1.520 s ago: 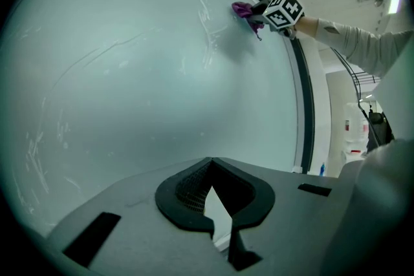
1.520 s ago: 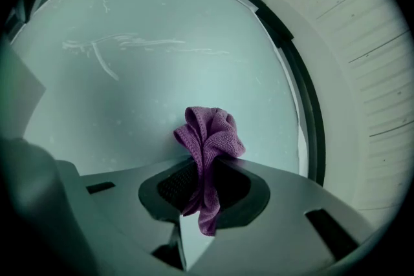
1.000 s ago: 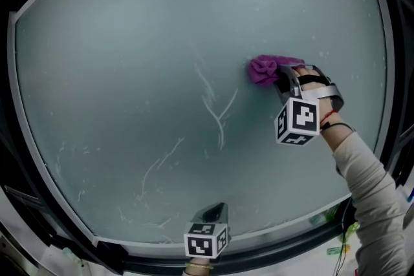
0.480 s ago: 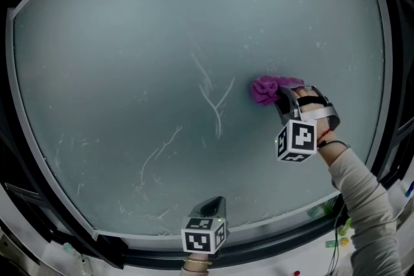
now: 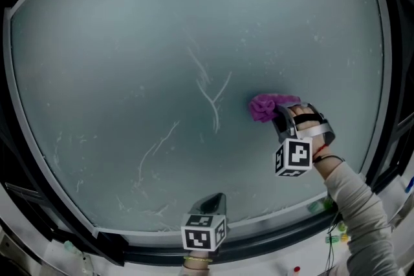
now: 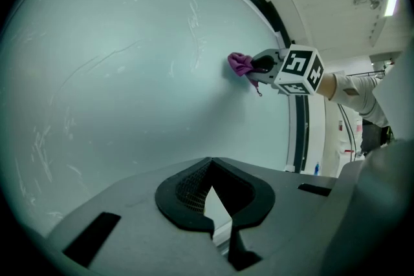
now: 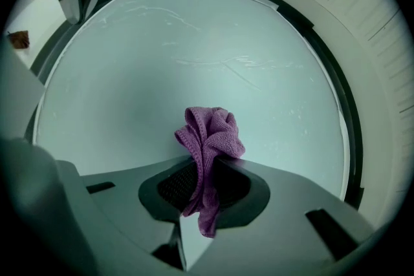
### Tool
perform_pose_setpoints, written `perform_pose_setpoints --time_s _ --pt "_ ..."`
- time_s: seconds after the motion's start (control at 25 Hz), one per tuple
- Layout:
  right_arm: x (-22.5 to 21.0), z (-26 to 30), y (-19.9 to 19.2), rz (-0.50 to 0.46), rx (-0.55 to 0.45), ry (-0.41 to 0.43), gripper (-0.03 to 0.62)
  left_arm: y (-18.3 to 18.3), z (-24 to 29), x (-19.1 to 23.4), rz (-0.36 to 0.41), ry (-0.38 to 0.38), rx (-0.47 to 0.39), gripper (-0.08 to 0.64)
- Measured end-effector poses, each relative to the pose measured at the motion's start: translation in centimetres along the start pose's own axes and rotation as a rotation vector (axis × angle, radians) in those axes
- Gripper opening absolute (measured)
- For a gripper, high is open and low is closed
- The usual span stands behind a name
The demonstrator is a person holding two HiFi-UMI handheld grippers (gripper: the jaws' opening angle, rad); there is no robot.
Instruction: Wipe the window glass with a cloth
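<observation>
Left gripper: low at the pane's bottom edge, jaws closed on nothing, idle. Window glass: frosted grey-green, with thin white streaks at centre and lower left, apparently not yet wiped. Cloth: purple, knitted, bunched, pressed to the pane just right of the central streaks. Right gripper: jaws clamped on the hanging tail of the fabric. Step: wiping under way. Next move probably calls for a leftward pass over the streaks with steady pressure.

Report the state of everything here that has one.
right gripper: shut on the purple cloth.
left gripper: shut, empty.
purple cloth: bunched, against the window glass.
window glass: streaked with white marks.
</observation>
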State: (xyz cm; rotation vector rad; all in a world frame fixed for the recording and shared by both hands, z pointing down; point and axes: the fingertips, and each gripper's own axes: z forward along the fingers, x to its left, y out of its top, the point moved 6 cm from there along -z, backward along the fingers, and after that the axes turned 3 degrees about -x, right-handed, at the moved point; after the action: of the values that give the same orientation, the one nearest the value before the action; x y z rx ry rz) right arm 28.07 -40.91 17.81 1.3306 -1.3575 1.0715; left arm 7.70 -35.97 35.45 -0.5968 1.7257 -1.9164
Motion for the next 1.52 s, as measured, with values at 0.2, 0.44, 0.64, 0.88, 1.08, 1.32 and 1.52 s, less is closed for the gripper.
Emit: perform_pose_setpoints --time_s 0.2,0.44,0.64,0.88,1.08,1.32,1.52 --pt "3.3 -0.5 0.2 0.018 -0.01 0.045 0.061 -0.2 -0.1 0.1 -0.003 0.004 0.0 0.005" --pt "8.2 -1.4 0.5 0.054 -0.006 0.116 0.061 -0.2 -0.3 0.5 -0.008 0.013 -0.004 0.005" --pt "12.1 -2.1 0.6 0.068 -0.002 0.171 0.061 -0.3 -0.4 0.6 -0.008 0.017 -0.003 0.005" --pt "16.0 -2.7 0.6 0.074 0.008 0.236 0.061 -0.7 -0.3 0.6 -0.01 0.019 0.001 0.005" --pt "17.5 -3.0 0.6 0.084 0.016 0.263 0.061 -0.9 -0.5 0.5 -0.013 0.022 0.004 0.005" --pt "17.8 -3.5 0.8 0.141 0.018 0.268 0.061 -1.2 -1.0 0.6 -0.018 0.027 -0.003 0.005" --pt "17.3 -5.0 1.9 0.357 0.01 0.245 0.061 -1.8 -1.3 0.7 -0.02 0.022 -0.012 0.005"
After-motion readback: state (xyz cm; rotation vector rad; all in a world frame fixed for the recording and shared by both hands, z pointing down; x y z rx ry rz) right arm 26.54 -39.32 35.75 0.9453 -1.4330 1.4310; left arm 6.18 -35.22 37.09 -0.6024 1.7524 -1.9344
